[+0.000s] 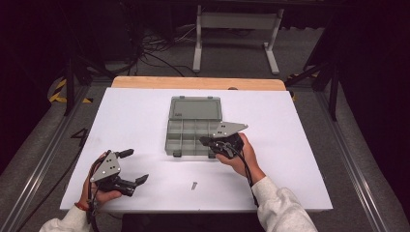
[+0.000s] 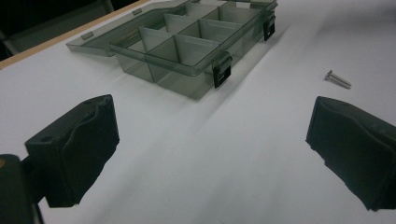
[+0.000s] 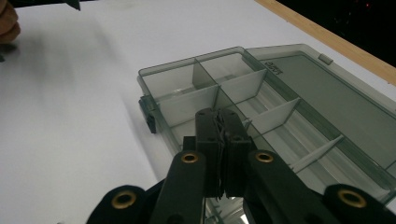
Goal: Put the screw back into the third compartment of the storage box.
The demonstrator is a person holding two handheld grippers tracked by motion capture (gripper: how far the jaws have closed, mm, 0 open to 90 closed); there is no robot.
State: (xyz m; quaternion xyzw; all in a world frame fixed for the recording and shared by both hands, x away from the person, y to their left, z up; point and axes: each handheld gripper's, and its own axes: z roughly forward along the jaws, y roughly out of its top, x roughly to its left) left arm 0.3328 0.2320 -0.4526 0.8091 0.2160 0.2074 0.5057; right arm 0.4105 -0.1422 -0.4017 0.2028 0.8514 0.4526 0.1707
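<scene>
Currently right tongs are hovering closed over the organizer box, nothing visible between them; left tongs are idling open. Screw is lying near the box's front: keep the box steady, approaching low.

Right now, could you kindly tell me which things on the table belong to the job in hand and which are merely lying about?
In the job:
- grey translucent plastic compartment box, lid open
- small metal screw
- right tongs, shut above the box

Lying about:
- white metal stand on the floor behind the table

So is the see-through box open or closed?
Open: the box has its lid folded back flat on the table, showing its compartments.
</scene>
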